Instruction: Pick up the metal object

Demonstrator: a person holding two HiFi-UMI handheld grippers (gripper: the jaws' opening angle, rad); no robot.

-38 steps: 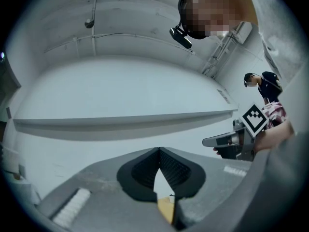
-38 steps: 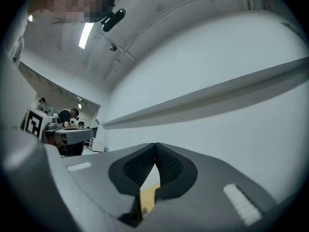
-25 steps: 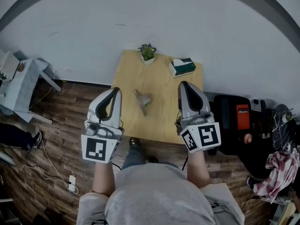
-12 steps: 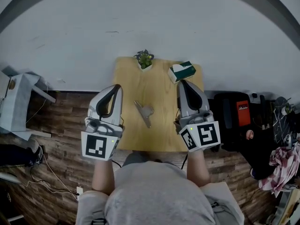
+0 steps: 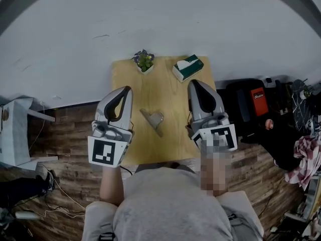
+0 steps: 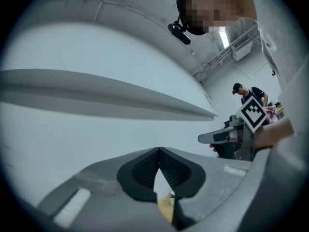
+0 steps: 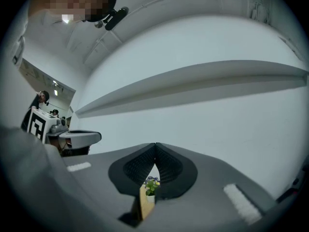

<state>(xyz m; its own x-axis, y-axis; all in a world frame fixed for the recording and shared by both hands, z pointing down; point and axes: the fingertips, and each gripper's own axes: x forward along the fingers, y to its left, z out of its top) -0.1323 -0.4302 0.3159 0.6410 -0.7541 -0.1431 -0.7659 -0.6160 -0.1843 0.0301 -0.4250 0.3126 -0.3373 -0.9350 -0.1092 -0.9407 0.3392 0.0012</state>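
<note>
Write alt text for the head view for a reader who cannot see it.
Seen from above, a person holds the left gripper and right gripper, both shut and empty, at a small wooden table, a metal object lying untouched between them. A potted plant and a green tissue box sit at the table's far edge.

At the bottom centre of the frame the right gripper [image 7: 155, 148] has its two grey jaws closed. The black ribbed pads [image 7: 137, 166] meet at the tips with nothing gripped, and the narrow slit below them shows a small green plant [image 7: 151, 185] and a strip of wooden tabletop [image 7: 143, 203]. A pale wall [image 7: 217, 129] fills most of the frame, crossed by a long grey band [image 7: 193, 83], while the left gripper [image 7: 95, 137] with its marker cube [image 7: 37, 124] sits at the left edge.
</note>
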